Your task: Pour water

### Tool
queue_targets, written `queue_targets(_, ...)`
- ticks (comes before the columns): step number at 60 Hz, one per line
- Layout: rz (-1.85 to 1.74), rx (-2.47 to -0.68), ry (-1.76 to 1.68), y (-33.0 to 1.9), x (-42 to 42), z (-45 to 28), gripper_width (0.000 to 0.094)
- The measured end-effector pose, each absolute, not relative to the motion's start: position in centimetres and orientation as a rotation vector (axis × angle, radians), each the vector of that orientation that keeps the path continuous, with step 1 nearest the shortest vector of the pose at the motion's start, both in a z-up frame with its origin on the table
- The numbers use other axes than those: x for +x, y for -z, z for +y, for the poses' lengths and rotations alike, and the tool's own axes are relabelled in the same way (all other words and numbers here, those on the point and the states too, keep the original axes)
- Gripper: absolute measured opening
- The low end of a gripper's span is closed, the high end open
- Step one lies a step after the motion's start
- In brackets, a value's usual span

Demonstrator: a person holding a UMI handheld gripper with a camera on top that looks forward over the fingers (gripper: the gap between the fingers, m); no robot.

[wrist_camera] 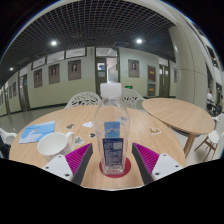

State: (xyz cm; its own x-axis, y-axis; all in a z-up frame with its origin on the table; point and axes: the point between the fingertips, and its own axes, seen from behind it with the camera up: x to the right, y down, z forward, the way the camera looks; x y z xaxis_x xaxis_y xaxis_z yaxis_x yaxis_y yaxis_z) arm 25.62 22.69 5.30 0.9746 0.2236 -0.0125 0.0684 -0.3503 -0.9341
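Note:
A clear plastic water bottle [114, 130] with a blue-and-white label and a white cap stands upright on a red round coaster [100, 173] on the wooden round table [70, 125]. My gripper [113, 160] is open; its fingers flank the bottle's lower part. The left pad [80, 158] and right pad [147, 158] each show a small gap to the bottle. A white bowl-like cup [52, 143] sits on the table to the left of the left finger.
A blue cloth or paper [37, 131] lies beyond the cup at the left. White chairs [85, 100] stand behind the table. A second round wooden table [180, 115] stands to the right.

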Motion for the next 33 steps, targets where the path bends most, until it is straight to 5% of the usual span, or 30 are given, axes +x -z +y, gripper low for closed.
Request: queue_targets(33, -0.124, -1.859, -0.466, -8.7, 22.7, 0.2, 0.085)
